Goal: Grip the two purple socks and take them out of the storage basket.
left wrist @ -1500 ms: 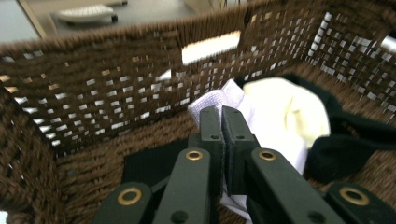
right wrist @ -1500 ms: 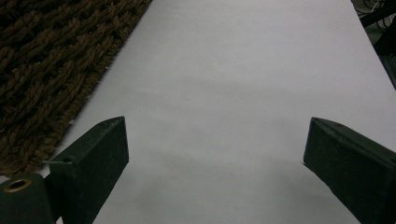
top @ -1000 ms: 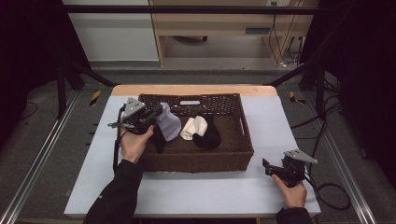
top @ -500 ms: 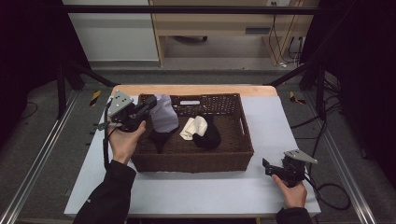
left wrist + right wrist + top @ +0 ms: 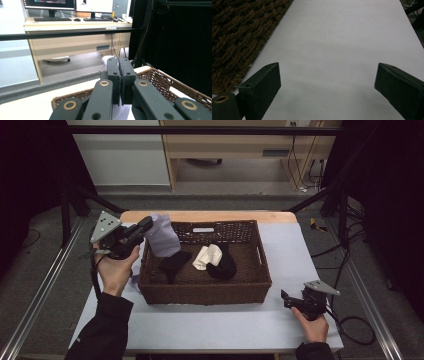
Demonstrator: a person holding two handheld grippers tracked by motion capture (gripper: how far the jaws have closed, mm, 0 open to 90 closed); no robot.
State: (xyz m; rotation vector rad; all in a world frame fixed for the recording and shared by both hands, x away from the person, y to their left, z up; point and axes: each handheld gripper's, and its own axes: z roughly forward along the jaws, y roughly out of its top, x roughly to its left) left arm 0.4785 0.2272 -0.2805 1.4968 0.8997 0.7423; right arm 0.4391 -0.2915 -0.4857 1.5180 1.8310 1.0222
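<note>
Hanging from the left gripper (image 5: pixel 145 226), a pale lilac sock (image 5: pixel 162 237) droops over the near-left corner of the brown wicker basket (image 5: pixel 260 270), lifted clear of the things lying inside. The jaws are pressed together on the top of the sock; in the left gripper view (image 5: pixel 119 82) a bit of the pale cloth (image 5: pixel 106 60) pokes up past the jaw tips and more shows below them (image 5: pixel 121 112). Just beneath and past the claw, inside the basket, lie a black sock (image 5: pixel 174 264), a cream sock (image 5: pixel 207 256) and another black sock (image 5: pixel 224 265), the cream one touching the farther black one. A second strip of lilac cloth (image 5: pixel 134 281) seems to lie beside the holding hand (image 5: pixel 116 272) at the basket's outer wall, though it is too hidden to tell what it is.

Well apart, at the near-right edge of the table (image 5: pixel 295 245), the right gripper (image 5: pixel 286 297) rests low in the other hand (image 5: pixel 310 325). Its jaws stand spread wide (image 5: pixel 327 82) over bare tabletop (image 5: pixel 337 37), with the basket's woven wall (image 5: pixel 239 37) off to their left.
</note>
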